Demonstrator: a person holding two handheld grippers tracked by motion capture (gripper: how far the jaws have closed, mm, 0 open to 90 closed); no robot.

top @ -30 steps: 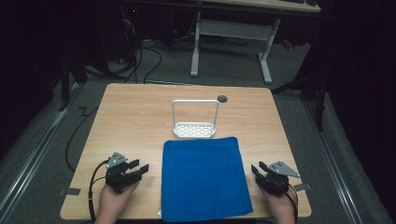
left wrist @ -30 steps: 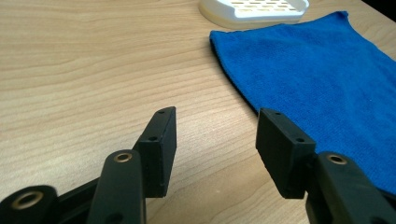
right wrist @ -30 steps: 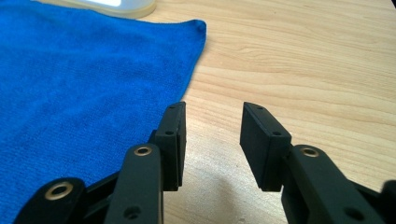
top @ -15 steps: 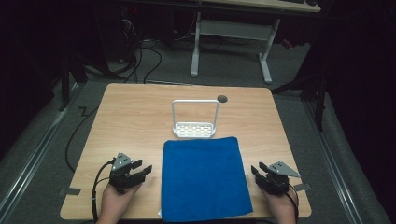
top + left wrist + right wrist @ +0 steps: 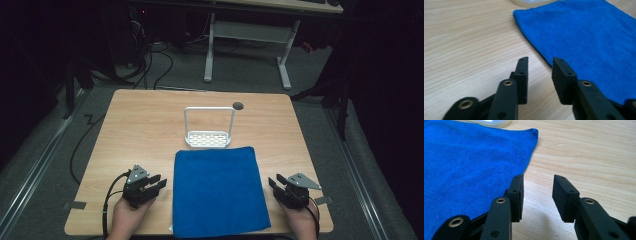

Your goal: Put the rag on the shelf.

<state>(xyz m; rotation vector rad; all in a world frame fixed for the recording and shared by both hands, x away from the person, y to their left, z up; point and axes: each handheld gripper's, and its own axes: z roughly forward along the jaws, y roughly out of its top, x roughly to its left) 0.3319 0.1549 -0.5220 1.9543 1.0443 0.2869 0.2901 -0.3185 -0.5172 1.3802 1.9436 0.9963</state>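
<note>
Dark room around, with a light wooden table [image 5: 140,125] as the work surface; a second desk frame and cables are seen on the floor beyond its far edge.

Blue microfibre cloth [image 5: 217,192] is laid flat between the two tools, its near edge overhanging the table's front edge slightly. Judged light, limp and grippy, not fragile; it will drape and fold once lifted, so no stiffness can be counted on. Thin edge on a hard top: a jaw would have to be slid under or the pile pinched up.

White wire-handled rack [image 5: 208,131] stands just past the cloth's far edge, touching or nearly so; well ahead of both tools.

Left gripper [image 5: 150,186] is held just left of the cloth's left edge, jaws half spread after just having been closing, nothing between them but bare wood in the left gripper view [image 5: 540,72]; cloth edge lies just off its right jaw.

Right gripper [image 5: 280,187] is held just right of the cloth's right edge, jaws half spread, empty [image 5: 537,195]; cloth edge sits by its left jaw.

Best hold judged: the two near corners, one per tool, pinched together to keep the cloth taut.
</note>
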